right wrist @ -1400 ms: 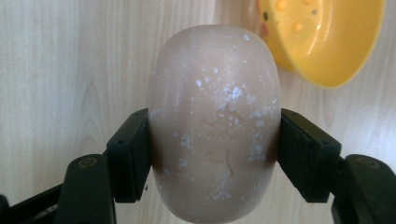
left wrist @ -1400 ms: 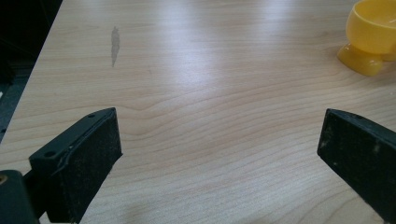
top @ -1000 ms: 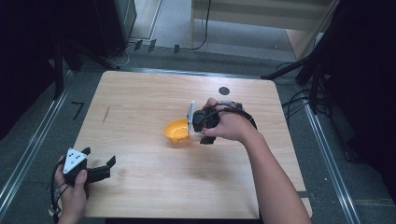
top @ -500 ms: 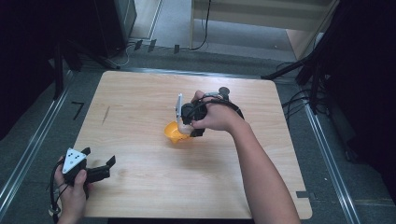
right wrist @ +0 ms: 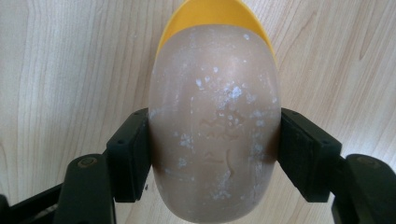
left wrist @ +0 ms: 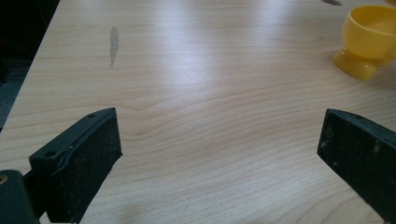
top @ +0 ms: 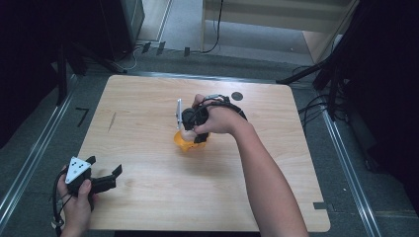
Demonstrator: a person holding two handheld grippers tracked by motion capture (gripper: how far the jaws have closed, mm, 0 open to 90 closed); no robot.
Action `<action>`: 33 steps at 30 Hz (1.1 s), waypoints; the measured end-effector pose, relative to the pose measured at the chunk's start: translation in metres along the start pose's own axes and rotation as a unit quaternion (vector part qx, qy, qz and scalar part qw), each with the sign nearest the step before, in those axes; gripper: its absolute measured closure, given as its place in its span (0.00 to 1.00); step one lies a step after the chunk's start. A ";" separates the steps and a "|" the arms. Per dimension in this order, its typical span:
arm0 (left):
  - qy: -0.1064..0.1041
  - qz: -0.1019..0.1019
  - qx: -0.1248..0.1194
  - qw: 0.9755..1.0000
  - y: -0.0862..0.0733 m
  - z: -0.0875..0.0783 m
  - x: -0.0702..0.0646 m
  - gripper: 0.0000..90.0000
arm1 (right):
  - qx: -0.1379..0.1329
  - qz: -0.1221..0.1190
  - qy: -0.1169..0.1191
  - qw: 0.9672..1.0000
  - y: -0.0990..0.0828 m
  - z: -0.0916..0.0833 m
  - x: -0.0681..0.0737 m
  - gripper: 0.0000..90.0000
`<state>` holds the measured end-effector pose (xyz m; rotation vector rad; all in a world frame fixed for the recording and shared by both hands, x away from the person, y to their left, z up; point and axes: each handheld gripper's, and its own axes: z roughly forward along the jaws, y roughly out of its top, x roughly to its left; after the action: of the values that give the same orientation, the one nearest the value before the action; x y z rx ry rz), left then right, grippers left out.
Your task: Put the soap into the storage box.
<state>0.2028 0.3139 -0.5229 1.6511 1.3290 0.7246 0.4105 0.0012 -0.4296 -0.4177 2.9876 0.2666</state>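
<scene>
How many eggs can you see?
1. The brown egg is squeezed between the right gripper's black fingers, right above the yellow egg cup in the middle of the table.

No legible text, brand or number anywhere. The brown egg [right wrist: 215, 126] clamped in the right gripper [right wrist: 215, 154] bears faint embossed marks on its face, between the gripper's pads, too worn to read. The grey plate [top: 78, 169] on top of the left gripper [top: 106, 180] carries a few black dots, no lettering.
</scene>
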 end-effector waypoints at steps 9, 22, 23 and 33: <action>0.000 -0.001 -0.001 1.000 0.000 0.000 0.000 0.00 | 0.011 0.004 0.012 1.000 0.005 0.006 -0.006 0.37; 0.000 -0.001 -0.002 1.000 0.000 0.000 0.000 0.00 | 0.024 0.012 0.027 0.999 0.007 0.012 -0.011 0.37; 0.000 -0.001 -0.001 1.000 0.000 0.000 0.000 0.00 | 0.015 0.013 0.022 1.000 0.006 0.011 -0.011 0.36; -0.001 0.001 -0.001 1.000 0.000 0.000 -0.001 0.00 | 0.003 0.028 0.015 0.999 0.002 0.001 -0.011 0.36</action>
<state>0.2022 0.3135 -0.5229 1.6517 1.3238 0.7255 0.4204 0.0065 -0.4282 -0.3410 3.0329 0.2599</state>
